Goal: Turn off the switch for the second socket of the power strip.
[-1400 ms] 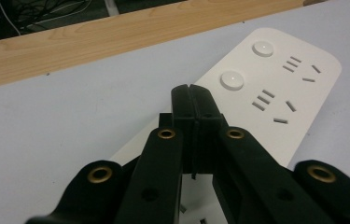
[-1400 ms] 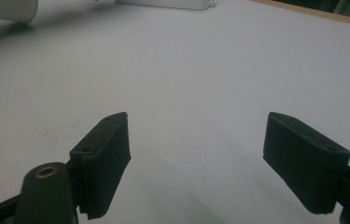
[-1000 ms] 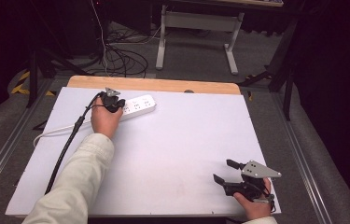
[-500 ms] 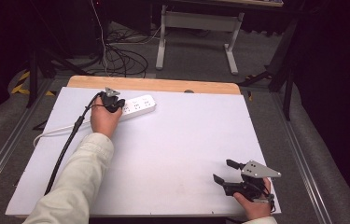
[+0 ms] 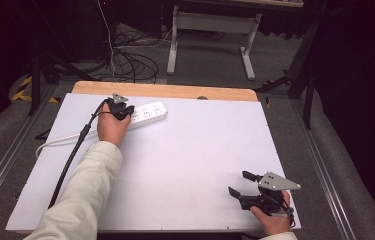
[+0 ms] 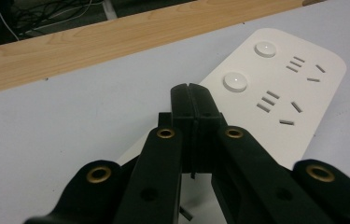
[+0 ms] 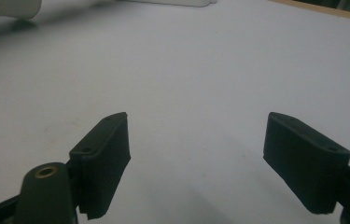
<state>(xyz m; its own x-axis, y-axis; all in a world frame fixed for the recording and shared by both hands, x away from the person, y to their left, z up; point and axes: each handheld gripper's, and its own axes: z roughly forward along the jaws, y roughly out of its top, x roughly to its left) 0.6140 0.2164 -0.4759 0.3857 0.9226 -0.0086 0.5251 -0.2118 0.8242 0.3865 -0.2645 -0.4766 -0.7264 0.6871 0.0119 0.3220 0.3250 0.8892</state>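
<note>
The worktop (image 5: pixel 185 165) is a broad white sheet with a strip of pale wood (image 5: pixel 175 91) along its far edge. A sleeved left forearm (image 5: pixel 82 192) reaches diagonally from the near left corner toward the far left part of the sheet, and the left hand (image 5: pixel 109 129) at its end grips the left gripper (image 5: pixel 124 113), with a black cable (image 5: pixel 72 155) trailing back beside the sleeve. The right hand (image 5: pixel 270 220) rests low at the near right corner, holding the right gripper (image 5: pixel 240 184) just above the sheet with its grey plate on top and its tips aimed left and away, well apart from the other hand.

A white power strip (image 5: pixel 147 112) lies on the far left part of the worktop, near the wooden strip, its thin white cord (image 5: pixel 57 142) running off toward the left edge. In the left gripper view the power strip (image 6: pixel 280 98) shows two round buttons (image 6: pixel 234 81) and sets of socket slots.

The left gripper's jaws are pressed flat together with nothing between them, and their joined tips sit at the strip's near end, right by the nearer button; whether they actually touch the casing cannot be told. In the right gripper view the right gripper's jaws stand wide apart over bare white surface, holding nothing.
</note>
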